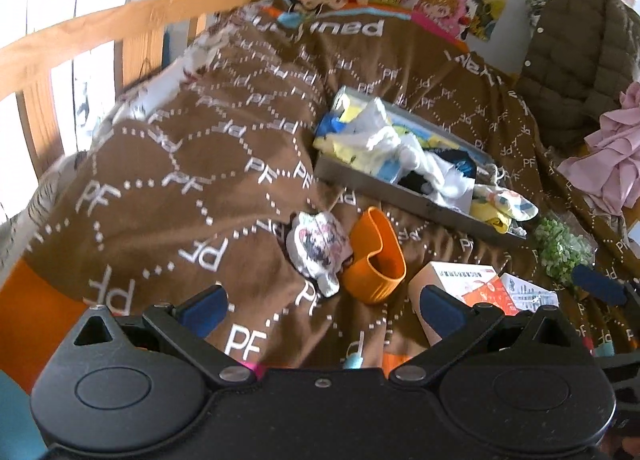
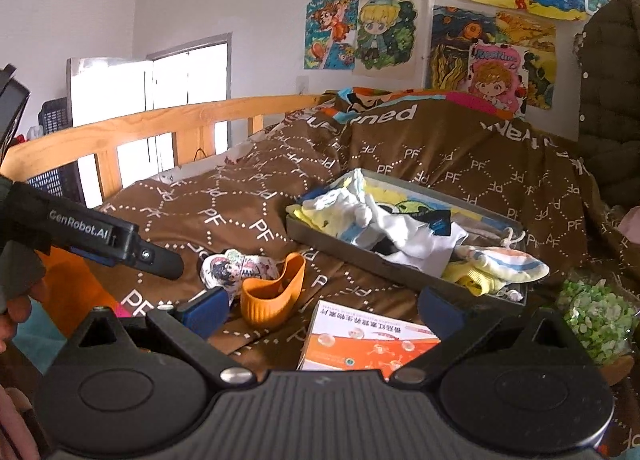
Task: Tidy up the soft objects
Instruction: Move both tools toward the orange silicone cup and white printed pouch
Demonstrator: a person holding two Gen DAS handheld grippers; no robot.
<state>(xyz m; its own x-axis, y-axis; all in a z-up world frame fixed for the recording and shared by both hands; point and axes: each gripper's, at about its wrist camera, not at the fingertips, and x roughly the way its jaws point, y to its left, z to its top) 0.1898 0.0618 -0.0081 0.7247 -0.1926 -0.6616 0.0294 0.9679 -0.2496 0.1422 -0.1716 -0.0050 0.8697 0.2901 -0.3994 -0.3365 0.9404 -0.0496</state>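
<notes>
A crumpled white printed cloth (image 1: 318,246) (image 2: 236,268) lies on the brown blanket beside an orange soft cup (image 1: 374,256) (image 2: 272,296). Behind them a grey box (image 1: 368,179) (image 2: 320,238) holds several small garments, and a striped sock (image 1: 506,203) (image 2: 502,260) hangs over its right end. My left gripper (image 1: 324,306) is open above the blanket, just short of the cloth and cup, with nothing between its fingers. My right gripper (image 2: 324,306) is open too, over an orange and white carton (image 2: 368,340) (image 1: 472,284). The left gripper's finger (image 2: 160,260) shows at the left of the right wrist view.
The brown blanket (image 1: 180,179) covers a bed with a wooden rail (image 1: 100,35) at the left. A bag of green bits (image 2: 592,320) lies right of the carton. A dark quilted jacket (image 1: 576,59) and pink cloth (image 1: 612,147) sit at the right.
</notes>
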